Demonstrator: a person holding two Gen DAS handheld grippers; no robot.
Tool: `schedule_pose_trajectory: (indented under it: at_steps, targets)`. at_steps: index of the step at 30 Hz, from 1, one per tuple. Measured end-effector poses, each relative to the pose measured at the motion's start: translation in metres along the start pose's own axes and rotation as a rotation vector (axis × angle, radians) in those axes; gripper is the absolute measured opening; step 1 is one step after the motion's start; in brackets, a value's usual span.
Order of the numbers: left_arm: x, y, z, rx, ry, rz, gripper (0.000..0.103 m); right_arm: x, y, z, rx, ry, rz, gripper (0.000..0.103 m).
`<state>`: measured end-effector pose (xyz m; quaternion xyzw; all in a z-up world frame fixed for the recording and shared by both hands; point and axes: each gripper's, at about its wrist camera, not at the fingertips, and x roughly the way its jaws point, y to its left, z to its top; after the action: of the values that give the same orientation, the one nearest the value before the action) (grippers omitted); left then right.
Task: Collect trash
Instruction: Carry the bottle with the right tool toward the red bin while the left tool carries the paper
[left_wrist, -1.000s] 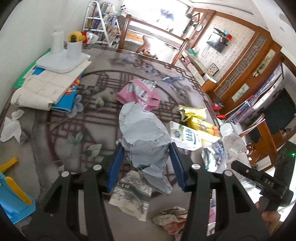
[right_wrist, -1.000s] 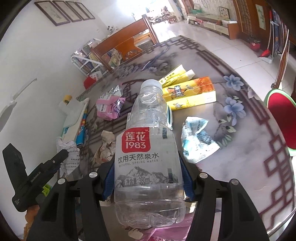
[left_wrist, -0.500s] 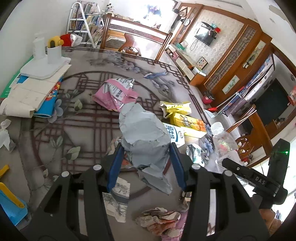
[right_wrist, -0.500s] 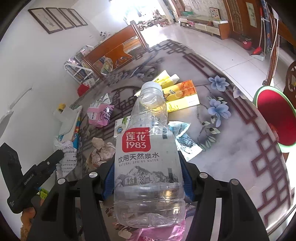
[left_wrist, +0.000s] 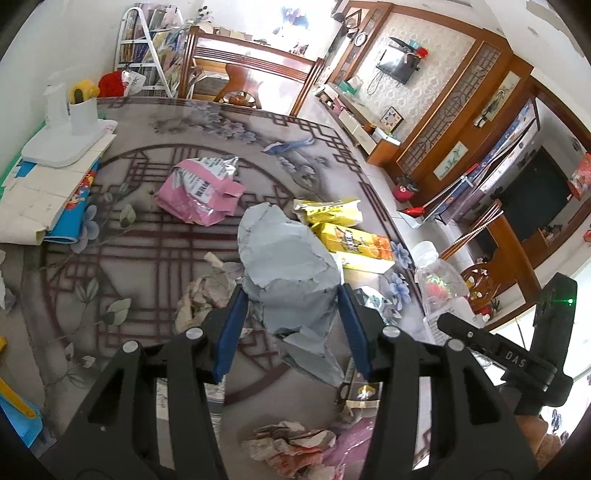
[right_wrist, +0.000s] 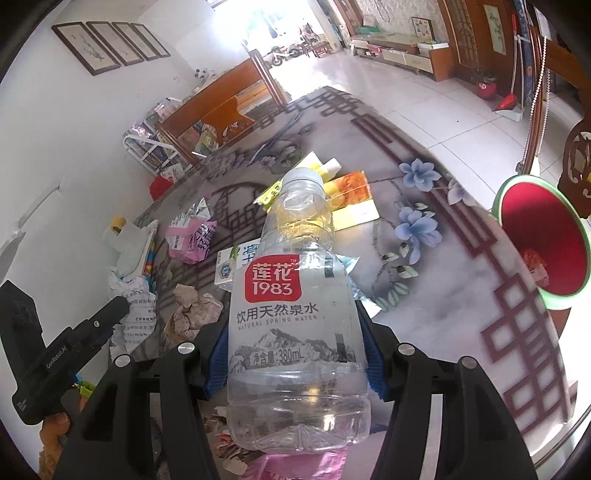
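Note:
My left gripper (left_wrist: 290, 325) is shut on a crumpled grey paper bag (left_wrist: 288, 266) and holds it above the table. My right gripper (right_wrist: 293, 363) is shut on an empty clear water bottle (right_wrist: 295, 321) with a red label, held upright over the table's near edge. The bottle also shows in the left wrist view (left_wrist: 437, 280), with the right gripper's body beside it. On the table lie a pink packet (left_wrist: 199, 195), yellow cartons (left_wrist: 351, 240), crumpled paper (left_wrist: 199, 295) and a torn wrapper (left_wrist: 291, 446). A red bin with a green rim (right_wrist: 543, 240) stands on the floor at the right.
A patterned round table (right_wrist: 443, 295) carries the litter. A white board with cups (left_wrist: 70, 136) and stacked paper (left_wrist: 44, 199) sit at its far left. A wooden bench (left_wrist: 251, 74) and a rack stand behind. A blue and yellow object (left_wrist: 14, 410) is at the lower left.
Both grippers have risen and drawn back from the table, each keeping its hold. The right view has swung right, and more of the red bin shows.

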<state>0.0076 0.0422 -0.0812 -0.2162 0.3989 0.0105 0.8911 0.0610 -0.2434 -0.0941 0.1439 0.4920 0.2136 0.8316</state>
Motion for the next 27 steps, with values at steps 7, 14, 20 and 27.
schedule_pose_trajectory:
  at_steps: [7, 14, 20, 27]
  targets:
    - [0.011, -0.019, -0.003, 0.004, 0.013, -0.014, 0.048, -0.010, -0.022, 0.007, 0.019, -0.012, -0.017, 0.057]
    - [0.019, -0.037, -0.004, 0.008, 0.012, -0.009, 0.048, -0.015, -0.044, 0.015, 0.034, -0.011, -0.013, 0.057]
    - [0.033, -0.063, -0.003, 0.025, 0.028, -0.024, 0.048, -0.022, -0.068, 0.024, 0.052, -0.017, -0.022, 0.057]
    - [0.062, -0.113, 0.002, 0.063, 0.050, -0.092, 0.048, -0.036, -0.107, 0.036, 0.081, -0.031, -0.038, 0.056]
